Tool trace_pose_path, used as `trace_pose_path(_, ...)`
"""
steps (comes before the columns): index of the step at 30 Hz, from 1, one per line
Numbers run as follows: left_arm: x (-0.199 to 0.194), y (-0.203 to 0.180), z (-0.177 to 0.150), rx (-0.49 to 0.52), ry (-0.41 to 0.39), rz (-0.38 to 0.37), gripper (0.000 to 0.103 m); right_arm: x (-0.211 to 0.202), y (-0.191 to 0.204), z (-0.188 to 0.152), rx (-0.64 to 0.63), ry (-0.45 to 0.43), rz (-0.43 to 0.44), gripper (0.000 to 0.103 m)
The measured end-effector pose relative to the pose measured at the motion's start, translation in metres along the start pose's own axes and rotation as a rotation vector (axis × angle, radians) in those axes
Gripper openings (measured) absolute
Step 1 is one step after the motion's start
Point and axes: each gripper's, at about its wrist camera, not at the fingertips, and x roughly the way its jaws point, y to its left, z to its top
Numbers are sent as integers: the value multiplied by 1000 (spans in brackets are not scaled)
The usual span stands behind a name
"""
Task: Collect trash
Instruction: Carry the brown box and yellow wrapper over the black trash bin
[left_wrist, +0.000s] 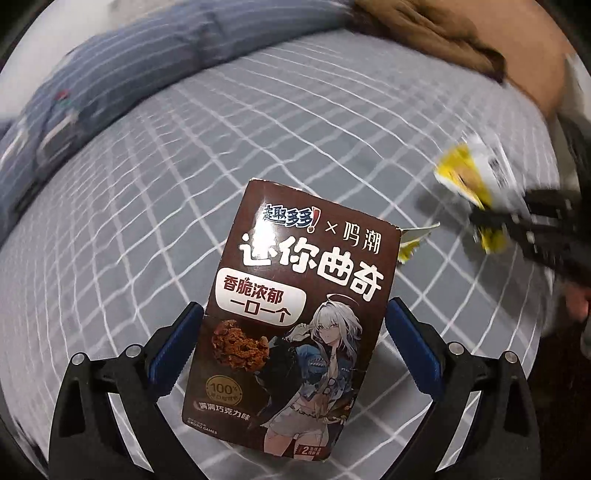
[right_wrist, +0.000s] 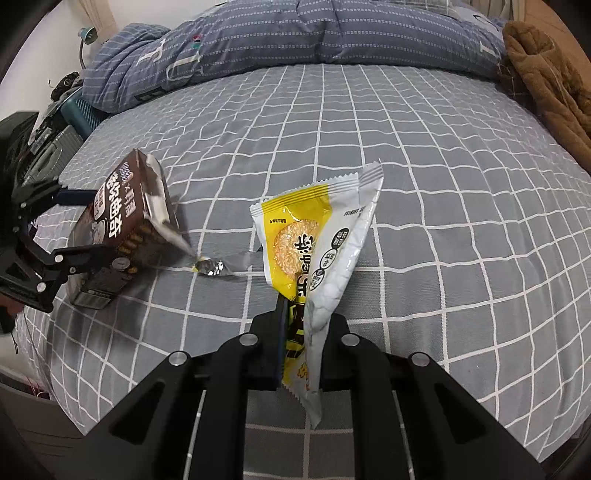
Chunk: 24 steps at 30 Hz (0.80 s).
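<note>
My left gripper (left_wrist: 295, 314) is shut on a brown cookie box (left_wrist: 291, 314) with a white-haired cartoon girl on it, held above the grey checked bed sheet (left_wrist: 184, 184). The box also shows in the right wrist view (right_wrist: 122, 221), its top flap torn open. My right gripper (right_wrist: 301, 325) is shut on a yellow and white snack wrapper (right_wrist: 314, 236), held above the sheet. The wrapper shows blurred in the left wrist view (left_wrist: 476, 177). A small crumpled foil scrap (right_wrist: 210, 266) lies on the sheet between the two.
A blue striped duvet (right_wrist: 295, 33) is bunched at the far side of the bed. A brown fleece garment (right_wrist: 546, 74) lies at the far right. A suitcase and clutter (right_wrist: 59, 136) stand off the bed's left edge.
</note>
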Motion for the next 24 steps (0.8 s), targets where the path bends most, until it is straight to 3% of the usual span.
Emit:
trace_pose_path(4,-18,0,-17,-146,-65,30,96,-10,5,-2,-11,-13,-7,11)
trace_pose_path(9,-32,-8,-31,-269,-83,81,96,-25,8,-8,-27,-34,-18,11)
trace_pose_path(15,-61,-24,-37,-361,-131,100,96,-44,14,-17,-33,-58,-23,11)
trace_pose_path(24,-99,-54,-74,-513,-162,172,96,-77,28,-38,-31,-86,-5,11)
